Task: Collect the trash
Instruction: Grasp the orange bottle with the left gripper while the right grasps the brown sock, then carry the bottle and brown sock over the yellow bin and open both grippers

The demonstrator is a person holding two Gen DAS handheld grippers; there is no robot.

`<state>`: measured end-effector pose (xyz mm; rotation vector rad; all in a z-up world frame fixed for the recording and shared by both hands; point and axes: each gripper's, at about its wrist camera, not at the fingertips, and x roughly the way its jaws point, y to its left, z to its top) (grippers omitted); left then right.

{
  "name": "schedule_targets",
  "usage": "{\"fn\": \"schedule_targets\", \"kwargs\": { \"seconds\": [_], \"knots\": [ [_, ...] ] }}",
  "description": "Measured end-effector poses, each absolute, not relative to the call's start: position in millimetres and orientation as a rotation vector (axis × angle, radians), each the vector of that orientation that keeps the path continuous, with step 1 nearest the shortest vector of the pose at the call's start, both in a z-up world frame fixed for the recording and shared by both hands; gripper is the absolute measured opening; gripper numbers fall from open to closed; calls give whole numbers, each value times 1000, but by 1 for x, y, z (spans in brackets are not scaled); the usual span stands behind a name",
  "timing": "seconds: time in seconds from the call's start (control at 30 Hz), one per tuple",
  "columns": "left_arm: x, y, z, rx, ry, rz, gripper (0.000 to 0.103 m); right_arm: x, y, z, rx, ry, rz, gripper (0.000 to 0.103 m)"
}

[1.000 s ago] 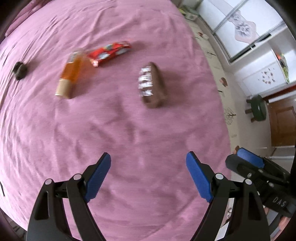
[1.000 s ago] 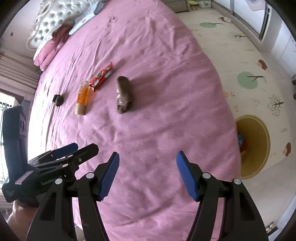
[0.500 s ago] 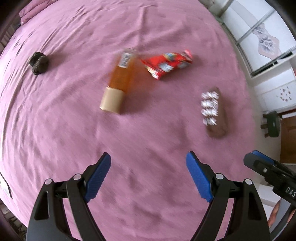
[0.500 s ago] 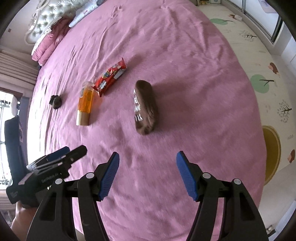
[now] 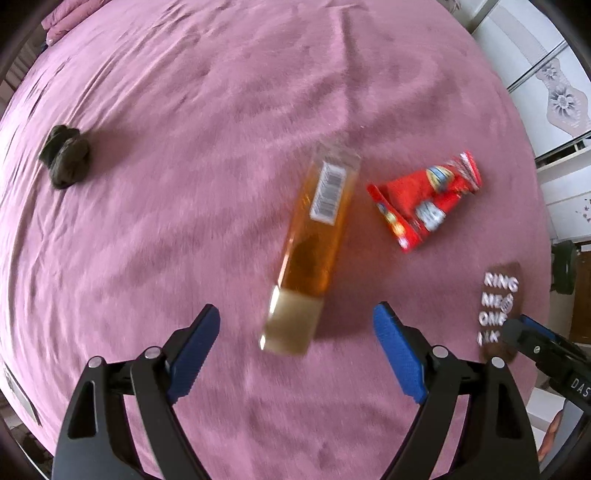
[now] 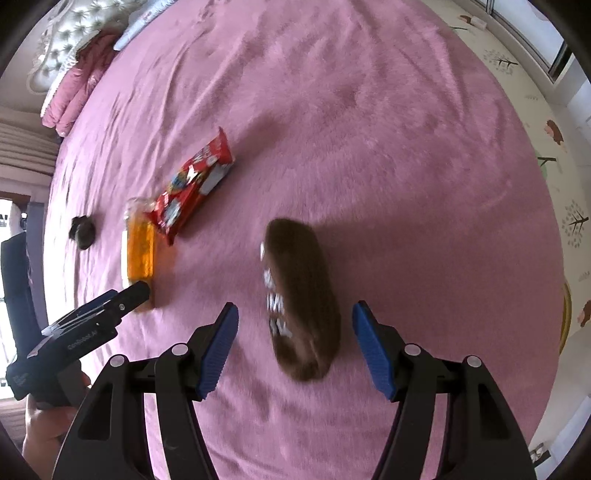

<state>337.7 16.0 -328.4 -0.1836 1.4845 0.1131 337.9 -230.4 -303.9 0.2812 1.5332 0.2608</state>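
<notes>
Nothing is collected yet: the amber bottle (image 5: 314,254), red wrapper (image 5: 424,203), brown packet (image 6: 299,295) and dark crumpled scrap (image 5: 65,157) all lie on the pink bed (image 5: 184,92), with left claw (image 5: 295,347) and right claw (image 6: 293,338) both gaping, empty, above bottle and packet.

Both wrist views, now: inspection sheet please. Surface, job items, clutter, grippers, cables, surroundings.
Surface: pink bedspread, wrinkled.
Job's things: orange bottle lying flat; red wrapper beside it; brown packet lying flat; small dark wad apart from the rest.
Clutter: nothing seen.
Grippers: left gripper open, bottle's cap end between the fingers, untouched; right gripper open, astride the brown packet, untouched.
Cables: nothing seen.
Surroundings: pillows and tufted headboard; patterned floor mat.
</notes>
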Motion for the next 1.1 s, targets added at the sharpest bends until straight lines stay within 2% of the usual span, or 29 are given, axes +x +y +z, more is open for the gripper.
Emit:
{"fn": "schedule_targets", "kwargs": {
  "seconds": [0.07, 0.17, 0.23, 0.3, 0.37, 0.4, 0.57, 1.1],
  "knots": [
    [346, 18, -335, -185, 1495, 113, 84, 343, -229, -310, 284, 1543, 256, 63],
    [360, 26, -343, -195, 1505, 104, 81, 348, -226, -317, 275, 1554, 246, 49],
    [367, 30, -347, -199, 1515, 107, 68, 349, -225, -320, 271, 1558, 247, 44],
    [375, 33, -351, -195, 1515, 117, 58, 350, -226, -320, 263, 1556, 244, 30],
    [382, 37, -351, -200, 1497, 111, 35, 349, -228, -320, 271, 1556, 261, 16],
    [384, 38, -350, -195, 1496, 115, 34, 349, -229, -320, 283, 1560, 275, 13],
    [380, 43, -349, -216, 1497, 109, 34, 340, -225, -317, 250, 1566, 306, 11],
    [270, -2, -344, -297, 1595, -6, 33, 248, -249, -290, 202, 1596, 363, 11]
  ]
}}
